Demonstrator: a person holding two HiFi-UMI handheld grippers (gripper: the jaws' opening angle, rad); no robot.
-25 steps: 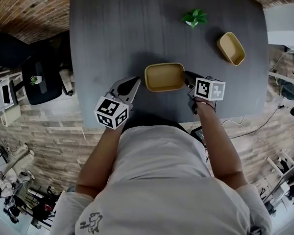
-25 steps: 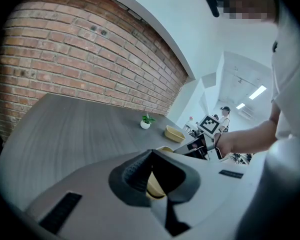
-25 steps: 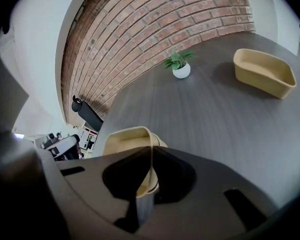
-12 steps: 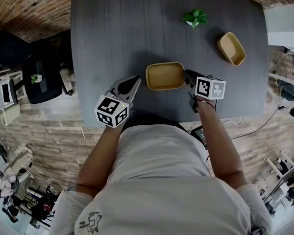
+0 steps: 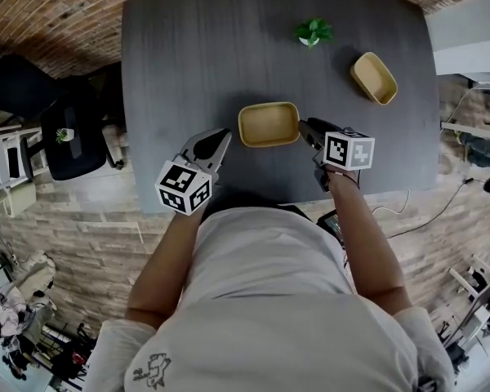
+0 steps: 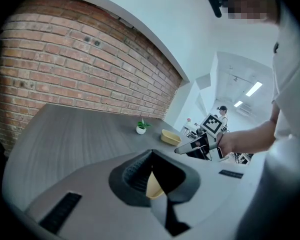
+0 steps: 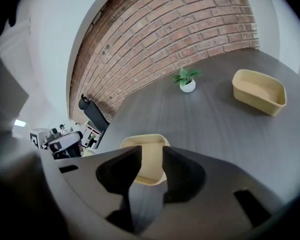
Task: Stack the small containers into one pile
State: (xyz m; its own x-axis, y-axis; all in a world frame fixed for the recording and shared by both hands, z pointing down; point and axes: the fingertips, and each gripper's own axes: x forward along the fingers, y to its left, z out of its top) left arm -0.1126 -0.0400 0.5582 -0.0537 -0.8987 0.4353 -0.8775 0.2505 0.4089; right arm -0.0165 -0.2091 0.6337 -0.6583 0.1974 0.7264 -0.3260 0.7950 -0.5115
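Note:
Two shallow yellow containers stand apart on the dark table [image 5: 188,55]. The near container [image 5: 269,124] [image 7: 145,143] sits in front of me. The far container [image 5: 373,77] [image 7: 258,91] [image 6: 170,137] lies at the back right. My right gripper [image 5: 305,126] [image 7: 151,154] is just off the near container's right rim. Its jaws have just been opening and stand apart with nothing between them. Left of that container hovers my left gripper [image 5: 224,137] [image 6: 151,156]. Its jaw tips meet and hold nothing.
A small potted plant [image 5: 312,31] [image 7: 186,79] stands at the back of the table, left of the far container. The table's near edge runs just under both grippers. A black office chair [image 5: 69,133] stands off the table's left side.
The right gripper's tips, on the near container's right rim a second ago, now sit just off it. The whole view has shifted slightly. The left gripper has stayed where it was.

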